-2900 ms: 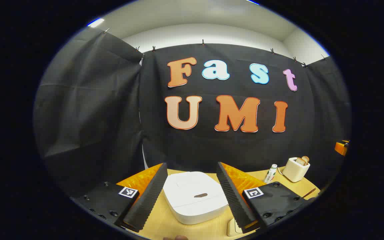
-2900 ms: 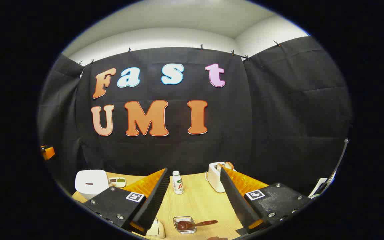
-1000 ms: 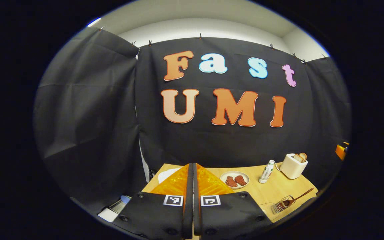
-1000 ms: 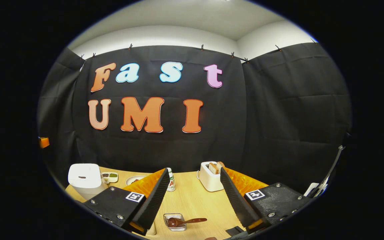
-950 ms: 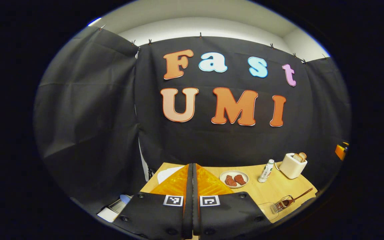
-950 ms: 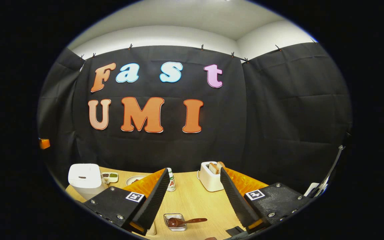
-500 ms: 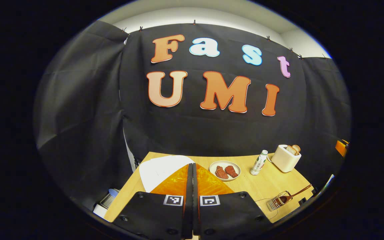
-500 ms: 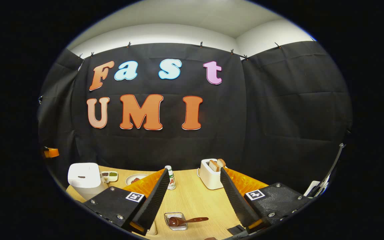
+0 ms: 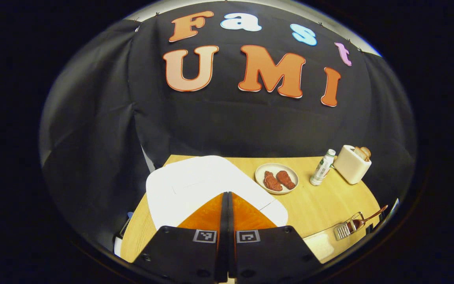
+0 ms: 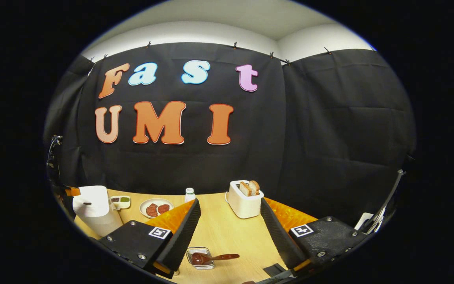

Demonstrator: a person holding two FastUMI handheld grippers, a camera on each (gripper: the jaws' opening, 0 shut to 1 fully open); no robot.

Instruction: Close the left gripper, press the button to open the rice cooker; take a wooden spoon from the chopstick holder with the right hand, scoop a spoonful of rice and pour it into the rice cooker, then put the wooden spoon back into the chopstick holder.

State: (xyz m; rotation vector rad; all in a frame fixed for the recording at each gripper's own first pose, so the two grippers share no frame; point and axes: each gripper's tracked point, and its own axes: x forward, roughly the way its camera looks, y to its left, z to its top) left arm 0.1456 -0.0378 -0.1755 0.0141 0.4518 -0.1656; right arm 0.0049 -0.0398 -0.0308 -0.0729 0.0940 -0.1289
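Observation:
The white rice cooker (image 9: 187,185) lies right under my left gripper (image 9: 227,194), lid down. That gripper is shut with nothing between its fingers, and its tips hover over the lid's front part and hide the button. In the right gripper view the cooker (image 10: 93,211) stands at the far left, with a dark slot on top. The wooden spoon (image 10: 211,258) lies in the wire chopstick holder (image 10: 200,258) just ahead of my open right gripper (image 10: 229,202), below and between its fingers. The spoon and holder (image 9: 349,228) also appear at the table's right edge in the left gripper view.
A plate of meat (image 9: 276,178), a small bottle (image 9: 322,167) and a toaster with bread (image 9: 352,159) stand along the back of the wooden table (image 9: 321,205). A pale box (image 9: 319,245) sits near the holder. A small sauce dish (image 10: 120,201) is beside the cooker.
The left gripper, open 2.9 s ago, has shut, then tipped down and closed in over the cooker lid. The right gripper has stayed open, drifting slightly.

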